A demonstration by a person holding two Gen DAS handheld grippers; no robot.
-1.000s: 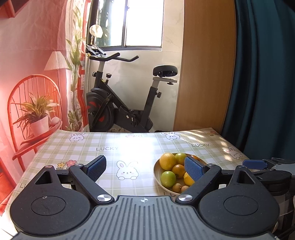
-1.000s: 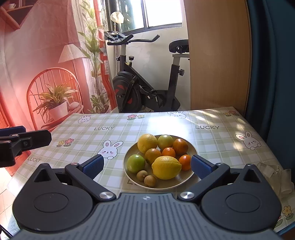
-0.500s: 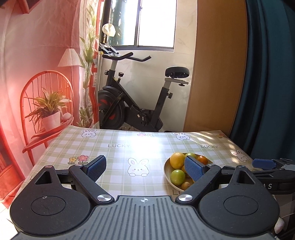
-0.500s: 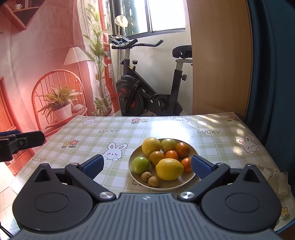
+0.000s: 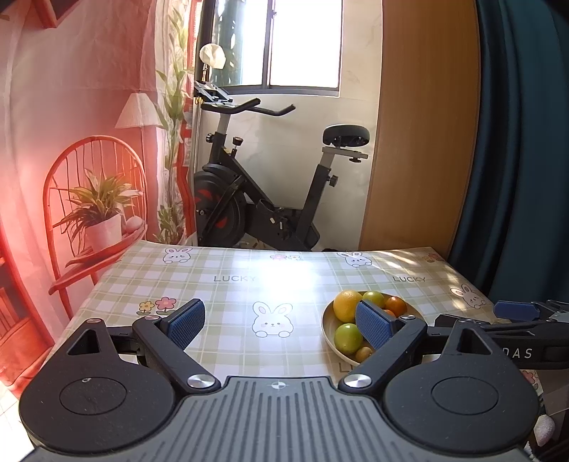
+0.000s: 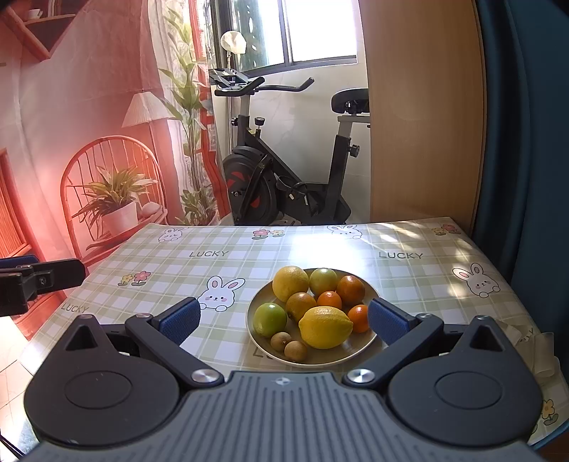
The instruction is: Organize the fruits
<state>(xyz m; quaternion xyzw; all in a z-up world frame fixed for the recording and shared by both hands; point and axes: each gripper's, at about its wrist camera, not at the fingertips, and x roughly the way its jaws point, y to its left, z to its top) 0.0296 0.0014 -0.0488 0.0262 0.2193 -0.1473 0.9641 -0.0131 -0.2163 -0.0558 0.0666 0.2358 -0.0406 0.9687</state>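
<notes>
Right wrist view, plate [image 6: 366, 341] of fruit mid-table, bare cloth [image 6: 170, 270] leftward, both grippers' jaws apart, empty

Home room: exercise bike [image 6: 284, 167] by window [image 6: 320, 32], rabbit-print tablecloth [image 6: 160, 263] on table, curtain [image 5: 515, 142].

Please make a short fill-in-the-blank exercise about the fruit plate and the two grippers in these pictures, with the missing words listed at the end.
1. All the fruit lies on one round ____ on the checked tablecloth.
2. The two small brown kiwis lie nearest the lemon and the ____ apple.
3. The right gripper is ____ and holds nothing.
4. The left gripper holds ____.

Missing words: plate; green; open; nothing
</notes>
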